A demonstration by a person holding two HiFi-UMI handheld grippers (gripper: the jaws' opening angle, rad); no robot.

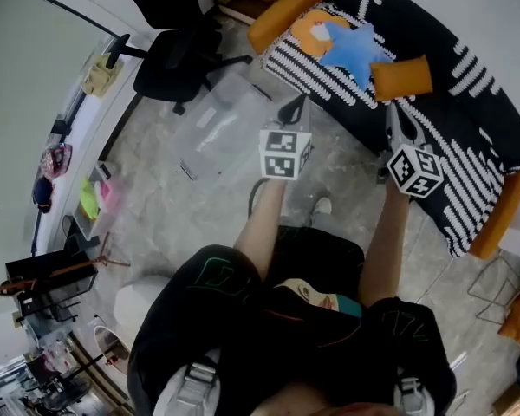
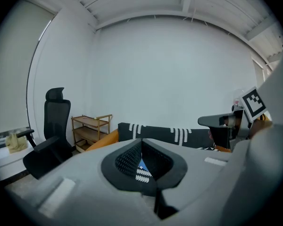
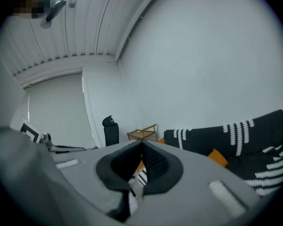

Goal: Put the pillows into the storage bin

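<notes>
Entry: approach, nothing gripped yet. Left gripper [image 1: 292, 107]: jaws pressed fully together and empty; its own view shows the tips meeting with only a sliver of striped sofa [image 1: 468, 120] fabric past them. Right gripper [image 1: 395, 115]: same, tips touching, holding nothing. I hold both out in front side by side, aimed at the sofa, because that is where the pillows lie. On the seat are a blue star pillow [image 1: 351, 48], a round orange pillow [image 1: 308, 31] partly under it, and an orange block pillow [image 1: 401, 76] just beside the star. The right gripper is nearest the block pillow and the left is nearer the star, so I judge one pillow per gripper is the likely plan. The clear storage bin [image 1: 218, 121] sits on the floor in front of the sofa, on my left and near the black office chair [image 1: 178, 59]. That placement should keep the carry from seat to bin short. I see no pillow in the bin, so the task looks unstarted. Next: the jaws must open wide before contact. The pillows are soft, so a pinch on a corner or edge should hold. Risk: snagging the striped cover together with a pillow.
</notes>
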